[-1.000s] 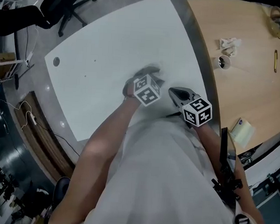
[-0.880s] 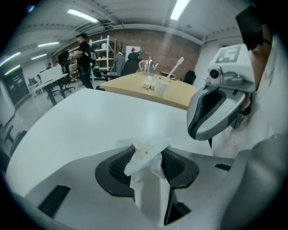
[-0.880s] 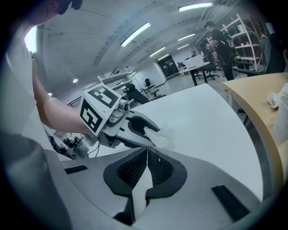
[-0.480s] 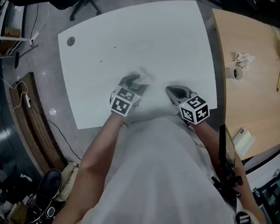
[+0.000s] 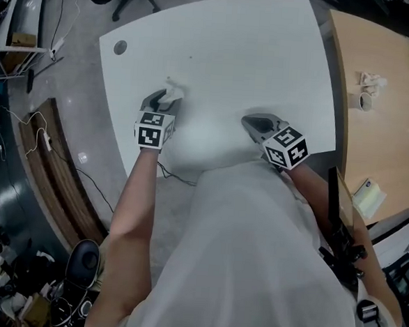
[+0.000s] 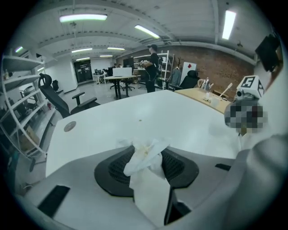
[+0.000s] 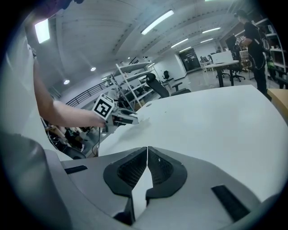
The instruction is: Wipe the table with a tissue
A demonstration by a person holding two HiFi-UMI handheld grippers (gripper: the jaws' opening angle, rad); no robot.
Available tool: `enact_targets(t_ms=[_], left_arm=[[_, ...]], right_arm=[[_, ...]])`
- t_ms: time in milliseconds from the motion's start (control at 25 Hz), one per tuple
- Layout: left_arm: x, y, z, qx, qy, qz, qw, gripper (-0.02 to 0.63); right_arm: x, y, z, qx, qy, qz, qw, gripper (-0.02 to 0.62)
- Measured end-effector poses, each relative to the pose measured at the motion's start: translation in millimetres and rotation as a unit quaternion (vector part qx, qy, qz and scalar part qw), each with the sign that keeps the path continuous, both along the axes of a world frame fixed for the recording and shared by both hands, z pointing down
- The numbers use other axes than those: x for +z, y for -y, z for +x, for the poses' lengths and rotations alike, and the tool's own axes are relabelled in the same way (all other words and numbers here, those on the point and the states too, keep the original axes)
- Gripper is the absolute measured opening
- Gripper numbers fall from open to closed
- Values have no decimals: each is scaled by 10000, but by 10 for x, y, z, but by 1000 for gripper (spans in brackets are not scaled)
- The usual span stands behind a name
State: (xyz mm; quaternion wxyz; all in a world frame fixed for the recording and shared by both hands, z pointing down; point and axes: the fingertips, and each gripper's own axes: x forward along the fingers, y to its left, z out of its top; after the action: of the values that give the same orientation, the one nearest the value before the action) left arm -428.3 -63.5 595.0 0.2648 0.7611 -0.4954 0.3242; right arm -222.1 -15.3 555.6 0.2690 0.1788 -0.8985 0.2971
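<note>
Left gripper (image 5: 164,99): clamped on the crumpled tissue (image 6: 145,155), near the nine o'clock edge of the white table (image 5: 268,52).
Right gripper (image 5: 252,122): jaws together, empty, at the table's five o'clock side.
Wiping well: press the tissue flat, overlap strokes, and cover the small dark speck (image 6: 140,119) toward twelve o'clock.

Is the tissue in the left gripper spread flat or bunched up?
Bunched up: the tissue sits crumpled into a wad, pinched between the left gripper's jaws.
</note>
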Motion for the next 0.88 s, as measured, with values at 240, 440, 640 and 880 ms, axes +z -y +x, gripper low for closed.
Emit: enact_targets(t_ms=[240, 440, 640, 880], left_arm=[[-34, 467, -619, 131, 478, 55, 9988, 159], [67, 697, -684, 248, 781, -23, 9966, 160], [167, 889, -954, 406, 1009, -219, 9938, 158], [352, 970, -818, 734, 999, -406, 9915, 158]], right_arm=[[53, 14, -366, -425, -47, 45, 9991, 17], [113, -20, -241, -460, -96, 40, 9989, 17], [174, 56, -261, -360, 0, -13, 9993, 17], [232, 84, -142, -117, -153, -101, 9998, 17]])
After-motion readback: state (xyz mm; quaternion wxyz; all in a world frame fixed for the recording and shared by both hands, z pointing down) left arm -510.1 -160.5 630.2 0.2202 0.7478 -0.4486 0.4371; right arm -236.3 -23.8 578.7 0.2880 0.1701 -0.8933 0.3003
